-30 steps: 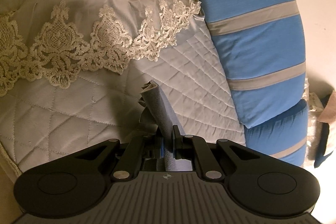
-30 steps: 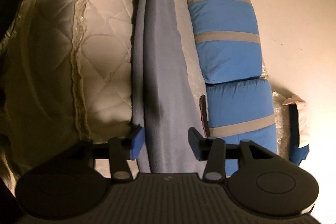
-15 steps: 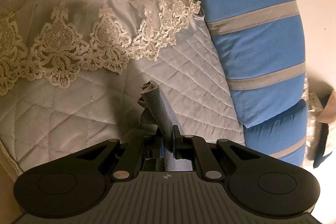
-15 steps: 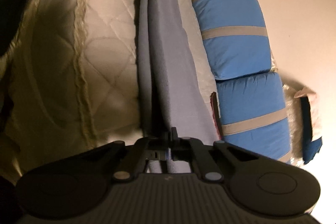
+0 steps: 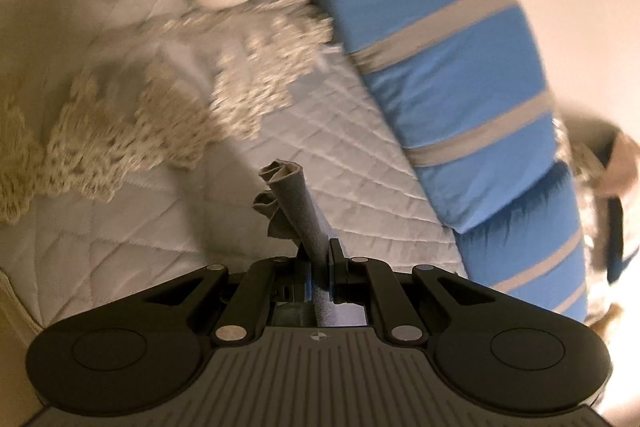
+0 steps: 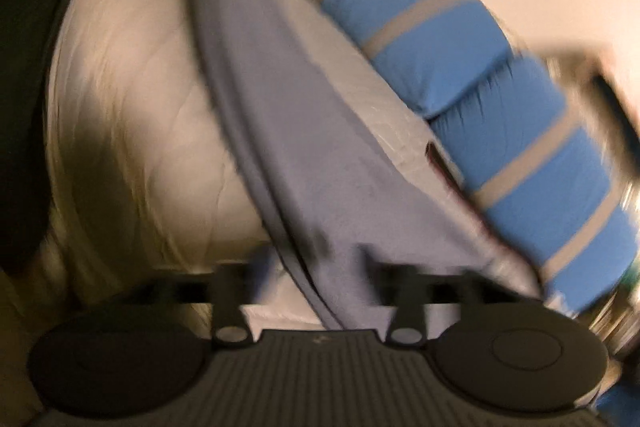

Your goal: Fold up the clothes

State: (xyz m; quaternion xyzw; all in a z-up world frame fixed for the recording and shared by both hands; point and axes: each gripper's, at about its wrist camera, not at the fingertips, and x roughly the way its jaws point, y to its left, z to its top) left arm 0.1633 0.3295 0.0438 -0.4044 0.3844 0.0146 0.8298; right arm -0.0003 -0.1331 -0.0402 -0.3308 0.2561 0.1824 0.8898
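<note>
Two identical handheld grippers, matte black plastic. Left gripper (image 5: 319, 259): ribbed dark-grey top plate with parallel grooves, small crosshair mark at its front centre, round recessed disc on each rounded side lobe. Angled black linkage arms running from lobes to fingers, four silver round screw heads at the pivots, triangular cutouts in the outer links. Blue strip visible on the inner face of one finger (image 5: 335, 259). Right gripper (image 6: 316, 267): same ribbed plate, same side lobes with discs, two silver screw heads visible at the link bases, hint of blue on the left finger; blurred and dimly lit, finer markings unreadable.
</note>
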